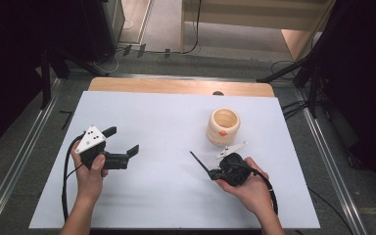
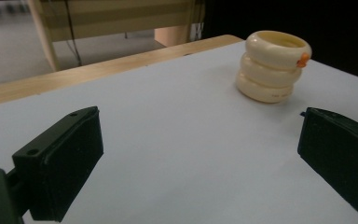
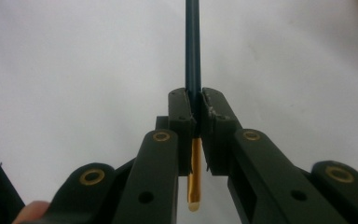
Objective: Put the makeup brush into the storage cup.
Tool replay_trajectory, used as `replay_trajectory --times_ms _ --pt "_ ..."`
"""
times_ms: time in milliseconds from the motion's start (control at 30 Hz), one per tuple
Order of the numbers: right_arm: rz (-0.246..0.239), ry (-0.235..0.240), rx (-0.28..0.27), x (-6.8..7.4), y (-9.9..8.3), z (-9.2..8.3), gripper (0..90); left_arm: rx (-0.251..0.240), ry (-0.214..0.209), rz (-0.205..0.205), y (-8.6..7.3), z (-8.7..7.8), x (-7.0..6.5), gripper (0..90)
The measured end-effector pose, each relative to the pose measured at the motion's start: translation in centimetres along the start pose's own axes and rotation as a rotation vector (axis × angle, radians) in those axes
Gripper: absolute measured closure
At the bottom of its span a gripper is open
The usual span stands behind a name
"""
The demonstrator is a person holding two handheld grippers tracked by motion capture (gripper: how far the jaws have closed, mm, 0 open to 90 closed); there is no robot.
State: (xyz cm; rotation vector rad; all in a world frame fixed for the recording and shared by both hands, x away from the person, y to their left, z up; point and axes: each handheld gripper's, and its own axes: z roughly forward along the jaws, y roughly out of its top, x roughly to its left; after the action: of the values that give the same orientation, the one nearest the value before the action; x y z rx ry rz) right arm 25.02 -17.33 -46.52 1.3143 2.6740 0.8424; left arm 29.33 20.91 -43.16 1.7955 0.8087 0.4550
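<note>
Here a thin dark pen (image 3: 192,46) is pinched in the right tool (image 1: 214,172), while the left tool (image 1: 125,142) is held spread and empty above the tabletop (image 1: 166,205).

The pen is clamped between the pressed-together jaws, its dark shaft pointing away over the white sheet and its gold end (image 3: 195,179) protruding behind the pads. A cream holder (image 1: 223,126) of stacked rings, marked by a small orange piece (image 1: 222,132), is seen standing upright just beyond the right tool, apart from it. Nothing is placed between the left tool and the holder. Beyond the sheet a wooden strip of tabletop (image 1: 176,86) is exposed, and cables (image 1: 147,50) are seen on the floor behind.
</note>
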Motion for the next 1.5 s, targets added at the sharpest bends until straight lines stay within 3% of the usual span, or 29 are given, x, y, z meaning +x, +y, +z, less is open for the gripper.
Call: replay_trajectory --times_ms 33,67,100,200,233,367,700,800,833,933,1067,1267,1500 --pt "-0.002 -0.009 -0.036 0.0 0.0 -0.2 84.4 0.013 -0.024 0.006 0.0 0.5 -0.2 0.6" --pt "-0.002 -0.009 -0.036 0.0 0.0 -0.2 84.4 0.013 -0.024 0.006 0.0 0.5 -0.2 0.6" --pt "-0.001 -0.021 -0.070 0.0 0.0 -0.4 84.4 0.019 -0.024 0.020 0.1 0.8 -0.3 0.6" --pt "0.005 -0.034 -0.103 0.1 0.0 -0.5 84.4 -0.001 -0.056 -0.011 0.1 0.9 -0.3 0.6" --pt "-0.003 -0.051 -0.140 0.1 -0.1 -0.6 84.4 0.001 -0.062 -0.011 0.1 1.0 -0.4 0.6" --pt "0.001 -0.070 -0.201 0.2 -0.4 -0.6 84.4 0.013 -0.086 0.001 0.0 1.6 -0.9 0.6" --pt "-0.035 -0.083 -0.301 1.0 -0.3 -0.7 84.3 0.010 -0.165 -0.081 0.3 2.4 -2.4 0.5" --pt "-0.042 -0.087 -0.314 1.3 -0.2 -0.7 84.3 0.012 -0.173 -0.091 0.4 2.5 -2.6 0.6" --pt "-0.059 -0.094 -0.331 1.5 -0.3 -0.6 84.3 0.011 -0.198 -0.093 0.4 2.6 -2.8 0.6" --pt "-0.069 -0.090 -0.351 1.8 -0.3 -0.5 84.2 0.019 -0.199 -0.086 0.5 2.8 -3.2 0.7" --pt "-0.101 -0.106 -0.373 2.4 -0.2 -0.3 84.3 0.050 -0.190 -0.073 0.7 3.3 -4.2 14.3" --pt "-0.171 -0.141 -0.398 3.2 -0.2 0.3 84.3 0.081 -0.246 -0.089 0.6 4.3 -5.6 23.3" --pt "-0.228 -0.130 -0.420 4.4 -0.1 0.9 84.3 0.099 -0.292 -0.099 0.4 4.8 -6.4 34.8"
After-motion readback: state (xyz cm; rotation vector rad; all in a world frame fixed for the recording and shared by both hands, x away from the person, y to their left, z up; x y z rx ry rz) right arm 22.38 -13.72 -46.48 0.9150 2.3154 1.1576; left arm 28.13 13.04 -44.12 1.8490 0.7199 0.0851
